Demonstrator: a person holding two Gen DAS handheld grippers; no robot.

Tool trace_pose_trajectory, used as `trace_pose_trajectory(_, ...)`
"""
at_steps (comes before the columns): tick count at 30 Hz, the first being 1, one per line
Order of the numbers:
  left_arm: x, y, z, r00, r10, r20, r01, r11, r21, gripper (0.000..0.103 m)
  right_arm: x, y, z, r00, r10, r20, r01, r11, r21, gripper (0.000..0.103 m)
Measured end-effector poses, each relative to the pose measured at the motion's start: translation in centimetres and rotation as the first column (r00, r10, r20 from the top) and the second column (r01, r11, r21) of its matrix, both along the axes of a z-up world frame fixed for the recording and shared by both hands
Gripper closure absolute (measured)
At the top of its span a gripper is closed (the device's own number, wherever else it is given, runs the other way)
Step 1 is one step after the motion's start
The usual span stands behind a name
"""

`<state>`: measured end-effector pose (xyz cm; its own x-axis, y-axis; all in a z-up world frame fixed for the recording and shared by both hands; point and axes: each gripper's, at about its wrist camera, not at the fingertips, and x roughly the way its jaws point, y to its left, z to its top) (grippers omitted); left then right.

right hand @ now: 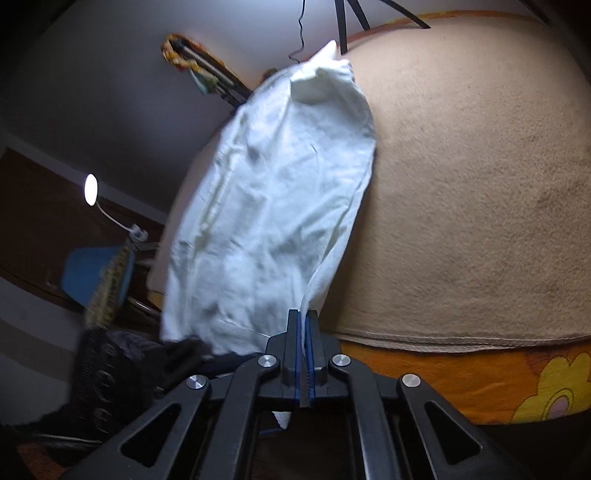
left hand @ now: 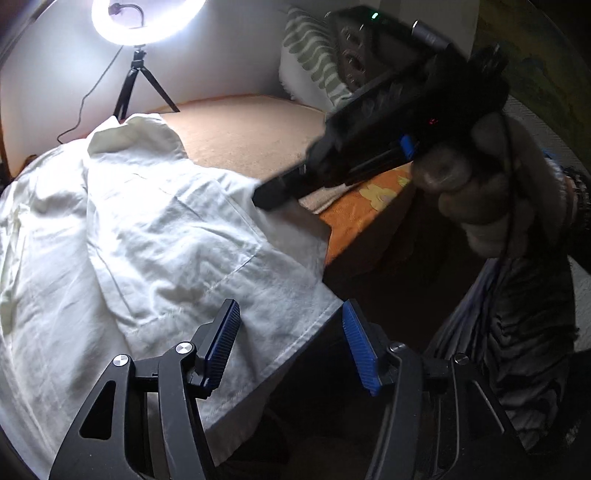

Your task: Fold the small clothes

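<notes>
Ring light (left hand: 147,18) beside beige bed (left hand: 243,133)

1. The right gripper (right hand: 305,332) has its blue pads pressed together on an edge of the white garment (right hand: 273,206).
2. The garment stretches away over the tan blanket (right hand: 480,184).
3. A dark, blurred shape at lower left is possibly the left gripper (right hand: 155,365).

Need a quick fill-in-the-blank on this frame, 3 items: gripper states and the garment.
1. The right gripper is ____ on the white garment.
2. The left gripper is ____, with nothing between its fingers.
3. The garment's colour is ____.
4. The ring light behind the beige blanket is switched ____.

Missing words: shut; open; white; on
</notes>
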<state>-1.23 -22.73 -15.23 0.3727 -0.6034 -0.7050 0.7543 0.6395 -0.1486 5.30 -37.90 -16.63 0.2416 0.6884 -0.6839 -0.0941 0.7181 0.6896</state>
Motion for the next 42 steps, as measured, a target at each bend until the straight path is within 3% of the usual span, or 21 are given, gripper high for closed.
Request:
trace_pose_trajectory(7, 0.3, -2.0, 0.6, 0.994, 0.072, 0.086, -0.073, 0.997, 0.008, 0.046, 0.2, 0.0, 0.6, 1.0, -0.021, 0.004, 0.021, 0.997, 0.078, 0.103)
trace_pose_trajectory(10, 1.0, -1.6, 0.7, 0.996, 0.07, 0.055, -0.068, 0.997, -0.044, 0.047, 0.1, -0.2, 0.6, 1.0, -0.021, -0.003, 0.021, 0.996, 0.09, 0.103)
trace_pose_trajectory(12, 1.8, -0.7, 0.7, 0.997, 0.076, 0.006, -0.075, 0.991, -0.11, 0.061, 0.2, -0.3, 0.5, 1.0, -0.019, -0.009, 0.019, 0.996, 0.09, 0.103)
trace_pose_trajectory(15, 3.2, 0.7, 0.4, 0.993, 0.087, -0.084, -0.101, 0.979, -0.178, 0.072, 0.2, -0.6, 0.2, 1.0, -0.003, -0.023, 0.005, 0.995, 0.095, 0.103)
trace_pose_trajectory(17, 3.4, 1.2, 0.5, 0.991, 0.085, -0.103, -0.104, 0.975, -0.195, 0.081, 0.5, -0.9, 0.3, 1.0, 0.011, -0.019, -0.009, 0.996, 0.088, 0.098)
trace_pose_trajectory(19, 3.2, 1.2, 0.9, 0.993, 0.076, -0.091, -0.093, 0.977, -0.192, 0.083, 0.8, -1.3, 0.5, 1.0, 0.02, -0.011, -0.019, 0.996, 0.081, 0.094)
trace_pose_trajectory(21, 2.8, 1.2, 1.3, 0.994, 0.071, -0.08, -0.085, 0.978, -0.189, 0.083, 1.6, -1.9, 0.6, 0.999, 0.035, -0.007, -0.034, 0.994, 0.102, 0.083)
trace_pose_trajectory(22, 2.8, 1.3, 1.4, 0.994, 0.072, -0.08, -0.086, 0.978, -0.188, 0.083, 2.0, -2.3, 0.7, 1.0, 0.03, 0.001, -0.03, 0.996, 0.085, 0.07)
trace_pose_trajectory(23, 2.8, 1.3, 1.5, 0.994, 0.072, -0.082, -0.086, 0.979, -0.187, 0.086, 2.5, -2.7, 1.0, 1.0, 0.02, 0.018, -0.021, 0.999, 0.048, 0.062)
trace_pose_trajectory(26, 3.0, 1.5, 1.7, 0.994, 0.074, -0.086, -0.089, 0.978, -0.191, 0.091, 4.7, -4.2, 1.3, 0.998, -0.027, 0.059, 0.028, 0.999, -0.015, 0.063)
trace_pose_trajectory(31, 3.4, 1.5, 2.1, 0.993, 0.067, -0.093, -0.084, 0.978, -0.191, 0.094, 9.6, -5.5, 0.4, 0.99, -0.115, 0.086, 0.115, 0.993, 0.005, 0.06)
trace_pose_trajectory(42, 4.2, 0.9, 2.2, 0.994, 0.041, -0.1, -0.053, 0.991, -0.124, 0.099, 17.5, -2.5, -2.8, 0.981, -0.159, 0.111, 0.165, 0.985, -0.046, 0.06)
